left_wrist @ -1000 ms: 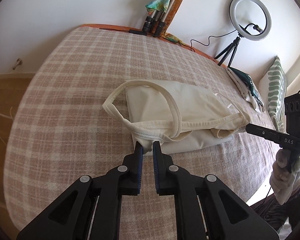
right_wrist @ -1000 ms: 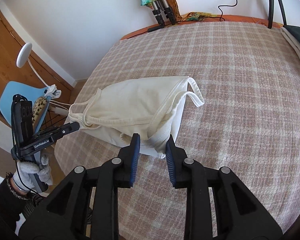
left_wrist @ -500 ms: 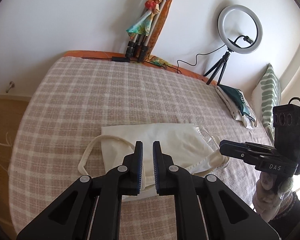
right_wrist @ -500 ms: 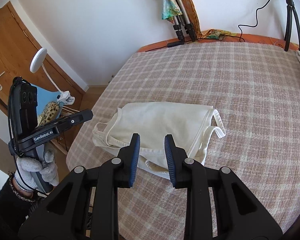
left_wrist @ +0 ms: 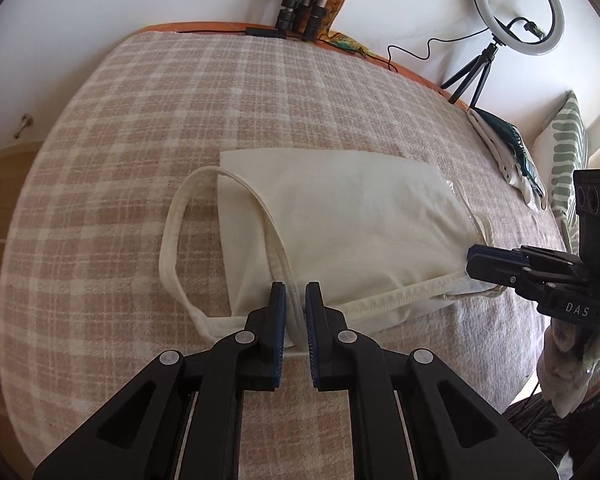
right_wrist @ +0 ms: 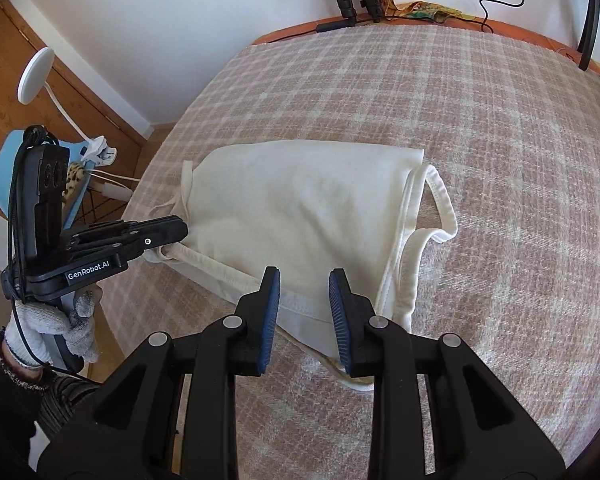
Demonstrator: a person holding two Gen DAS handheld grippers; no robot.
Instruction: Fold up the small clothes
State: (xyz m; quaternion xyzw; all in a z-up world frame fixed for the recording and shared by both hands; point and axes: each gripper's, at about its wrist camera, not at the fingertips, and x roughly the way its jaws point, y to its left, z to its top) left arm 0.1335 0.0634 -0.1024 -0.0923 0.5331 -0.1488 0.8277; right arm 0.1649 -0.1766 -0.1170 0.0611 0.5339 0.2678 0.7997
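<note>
The cream top (left_wrist: 340, 216) is soft, matt cloth with stitched, ribbed edging. The checked blanket (left_wrist: 180, 92) on the bed looks woolly and slightly rough. Both grippers are matt black plastic with ridged blue pads (right_wrist: 270, 320), probably rubber. The door (right_wrist: 4, 92) is smooth varnished wood.

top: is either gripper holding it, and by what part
Both hold the top. The left gripper is shut on the trim at its near left corner; the right gripper has fabric at the near right corner between its fingers.
</note>
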